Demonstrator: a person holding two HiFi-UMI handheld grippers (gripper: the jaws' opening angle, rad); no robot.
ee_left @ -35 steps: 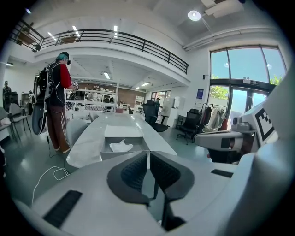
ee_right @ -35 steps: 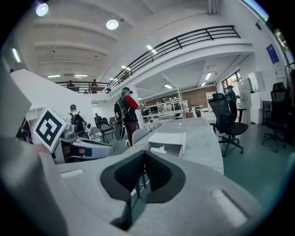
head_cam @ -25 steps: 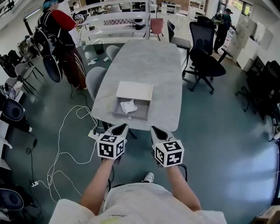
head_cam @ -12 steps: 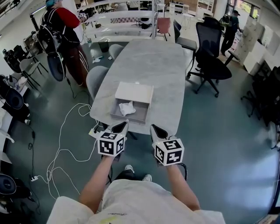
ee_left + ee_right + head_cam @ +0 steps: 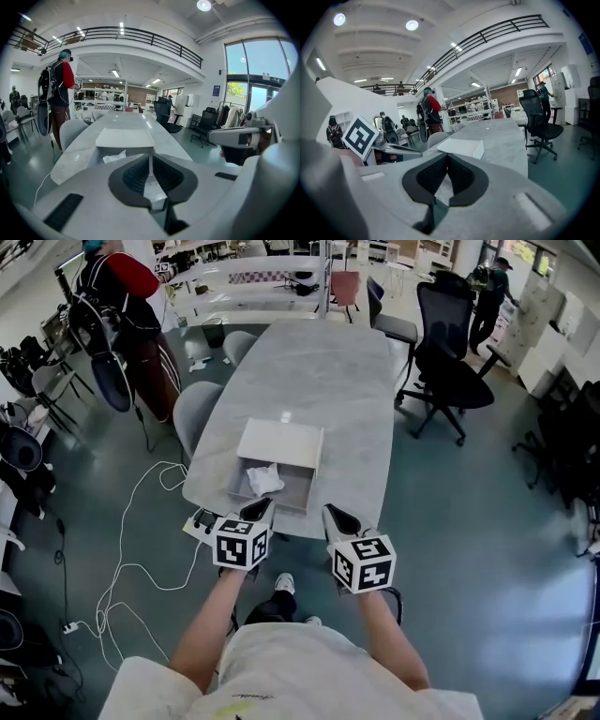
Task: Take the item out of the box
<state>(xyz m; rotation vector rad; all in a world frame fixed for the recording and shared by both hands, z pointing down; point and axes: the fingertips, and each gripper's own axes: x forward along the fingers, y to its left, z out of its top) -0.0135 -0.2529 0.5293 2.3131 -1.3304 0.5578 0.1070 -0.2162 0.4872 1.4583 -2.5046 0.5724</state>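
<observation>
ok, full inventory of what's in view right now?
table: one, grey, centre
box: one, white, open, table's near end
crumpled item: one, white, inside box
grey chairs: two, left of table
office chairs: at least two, black, right of table
cable: one, white, floor at left
person: one, red sleeve, far left
left gripper: shut, empty, by table's near edge
right gripper: shut, empty, beside it
</observation>
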